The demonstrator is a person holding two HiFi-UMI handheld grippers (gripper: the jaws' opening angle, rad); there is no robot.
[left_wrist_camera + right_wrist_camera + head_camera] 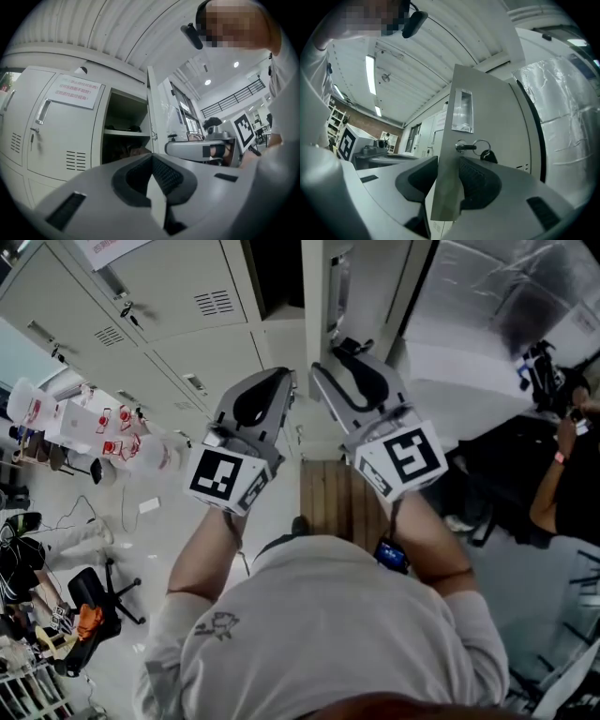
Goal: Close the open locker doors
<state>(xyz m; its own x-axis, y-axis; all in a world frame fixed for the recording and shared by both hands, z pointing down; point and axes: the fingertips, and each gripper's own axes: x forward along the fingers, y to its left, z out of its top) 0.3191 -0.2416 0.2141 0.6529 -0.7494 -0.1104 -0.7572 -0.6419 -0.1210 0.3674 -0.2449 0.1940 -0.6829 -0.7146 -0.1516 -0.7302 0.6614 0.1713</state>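
right gripper (447,164) | just sitting spread, straddling upright free edge of locker door (497,122) | probably needing shoving left toward compartment (124,119)

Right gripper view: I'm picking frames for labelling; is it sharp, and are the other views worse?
Right gripper view: fisheye-bent, locker door and key sharp. Left gripper view: same bending, ceiling lights glare mildly. Head view: evenly lit, little blur.
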